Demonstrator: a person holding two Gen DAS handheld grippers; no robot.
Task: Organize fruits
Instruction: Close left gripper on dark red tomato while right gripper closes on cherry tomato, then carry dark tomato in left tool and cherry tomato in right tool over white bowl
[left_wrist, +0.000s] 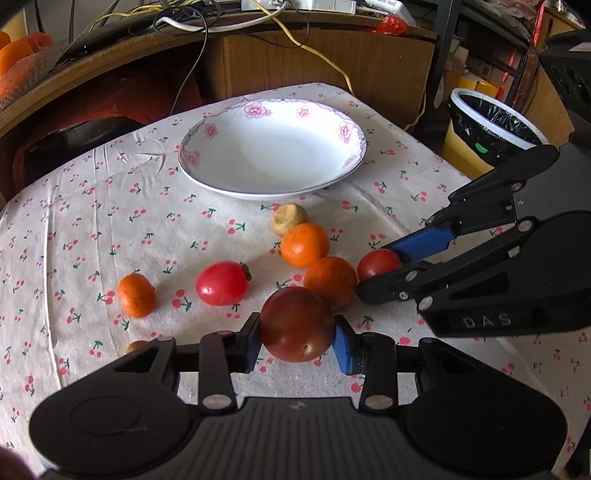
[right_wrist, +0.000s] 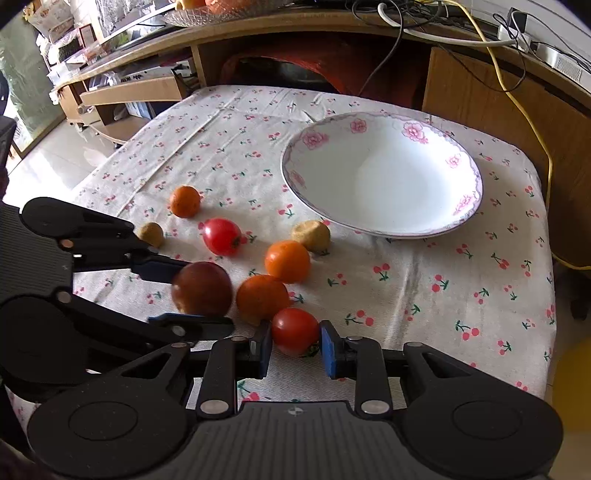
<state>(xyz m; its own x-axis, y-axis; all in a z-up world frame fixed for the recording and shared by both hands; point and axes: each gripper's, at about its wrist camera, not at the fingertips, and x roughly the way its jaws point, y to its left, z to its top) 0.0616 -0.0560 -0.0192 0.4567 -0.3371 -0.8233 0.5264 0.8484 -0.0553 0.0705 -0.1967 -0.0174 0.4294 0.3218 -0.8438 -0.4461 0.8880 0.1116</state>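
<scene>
A dark plum (left_wrist: 297, 325) sits clamped in the left gripper (left_wrist: 298, 341), just above the cloth (left_wrist: 110, 229). The right gripper (right_wrist: 294, 345) brackets a red tomato (right_wrist: 294, 330) beside two oranges (right_wrist: 263, 298); contact is unclear. The plate (left_wrist: 273, 149) lies beyond.

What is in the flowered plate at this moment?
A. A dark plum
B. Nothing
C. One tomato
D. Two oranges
B: the plate shows only bare white inside, while the fruit lie on the tablecloth or sit between the grippers' fingers.

"DAS" stands on the right hand-held gripper (left_wrist: 373, 271)
</scene>
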